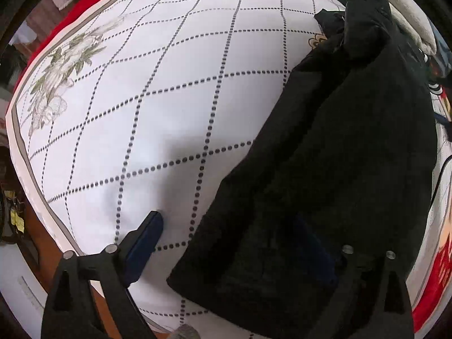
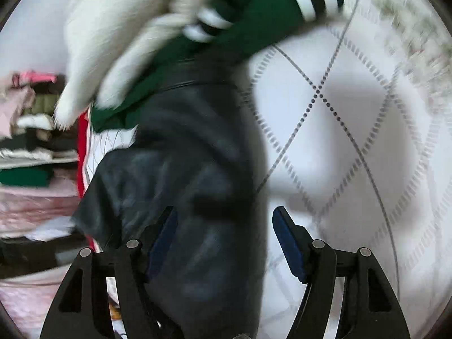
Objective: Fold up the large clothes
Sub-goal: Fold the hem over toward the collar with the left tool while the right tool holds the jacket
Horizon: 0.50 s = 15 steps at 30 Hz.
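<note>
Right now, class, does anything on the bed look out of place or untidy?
Yes. The black coat lies skewed across the checked bedspread, and a green garment and a white one sit heaped at its top.

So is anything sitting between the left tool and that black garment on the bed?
Nothing visible does. The left tool is open directly over the black garment, which lies on the white quilt.

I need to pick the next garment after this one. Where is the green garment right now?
In the right wrist view the green garment lies at the top centre, on the far end of the black jacket, beside a white fluffy garment.
</note>
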### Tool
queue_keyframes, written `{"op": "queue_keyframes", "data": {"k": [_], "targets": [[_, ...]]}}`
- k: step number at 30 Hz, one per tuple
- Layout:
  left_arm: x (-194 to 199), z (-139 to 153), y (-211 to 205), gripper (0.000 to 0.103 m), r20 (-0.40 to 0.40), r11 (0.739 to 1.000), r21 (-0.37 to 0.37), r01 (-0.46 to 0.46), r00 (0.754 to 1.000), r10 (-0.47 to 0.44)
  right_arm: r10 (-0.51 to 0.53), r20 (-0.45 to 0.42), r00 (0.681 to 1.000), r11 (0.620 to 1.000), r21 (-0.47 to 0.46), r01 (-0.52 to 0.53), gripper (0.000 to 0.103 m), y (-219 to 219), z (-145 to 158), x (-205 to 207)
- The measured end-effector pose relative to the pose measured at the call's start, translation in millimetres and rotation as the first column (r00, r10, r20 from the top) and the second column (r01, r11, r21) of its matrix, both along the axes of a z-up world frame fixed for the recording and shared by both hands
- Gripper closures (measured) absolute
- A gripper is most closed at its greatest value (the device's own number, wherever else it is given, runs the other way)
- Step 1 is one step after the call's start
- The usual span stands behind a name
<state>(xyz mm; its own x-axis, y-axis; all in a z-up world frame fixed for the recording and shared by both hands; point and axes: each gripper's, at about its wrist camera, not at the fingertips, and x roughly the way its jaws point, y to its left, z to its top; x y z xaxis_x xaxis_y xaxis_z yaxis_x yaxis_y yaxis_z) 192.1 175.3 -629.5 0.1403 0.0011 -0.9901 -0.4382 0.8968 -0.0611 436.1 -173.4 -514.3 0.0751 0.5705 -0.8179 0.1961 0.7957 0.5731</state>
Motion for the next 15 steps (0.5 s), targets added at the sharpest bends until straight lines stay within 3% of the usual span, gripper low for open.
{"op": "queue_keyframes", "data": {"k": [2,3,4,5,6,7,10,15], "targets": [[2,-1,-4,0.004,-0.007,1.000,0.009,0.019,1.000,-0.019,-0.006,-0.018,1.000,0.992,0.128,0.008,0.021,-2,-31,13],[3,-1,-4,0.004,-0.009,1.000,0.005,0.019,1.000,-0.018,-0.006,-0.001,1.000,0.985,0.174,0.006,0.007,-1,-34,16],[3,-2,-5,0.003,-0.014,1.000,0.002,0.024,1.000,-0.024,-0.014,0.042,0.999,0.974,0.226,0.005,0.010,1,-33,19],[5,-2,-7,0.003,-0.019,0.999,0.011,0.038,0.999,-0.038,-0.005,0.071,0.997,0.968,0.251,-0.013,0.019,5,-31,21],[9,-2,-7,0.002,-0.023,0.999,0.019,0.051,0.998,-0.050,0.022,0.071,0.997,0.969,0.243,-0.039,0.053,12,-30,19],[12,-2,-8,0.001,-0.028,0.996,0.039,0.076,0.997,-0.075,0.045,0.067,0.997,0.980,0.192,-0.057,0.069,17,-30,18],[23,1,-10,0.001,-0.035,0.991,0.072,0.109,0.994,-0.107,0.017,0.079,0.997,0.988,0.153,-0.028,0.085,14,-18,3],[30,28,11,0.001,-0.012,0.990,0.133,0.051,0.999,-0.050,-0.237,0.022,0.971,0.966,0.111,0.233,0.087,-48,6,-64]]}}
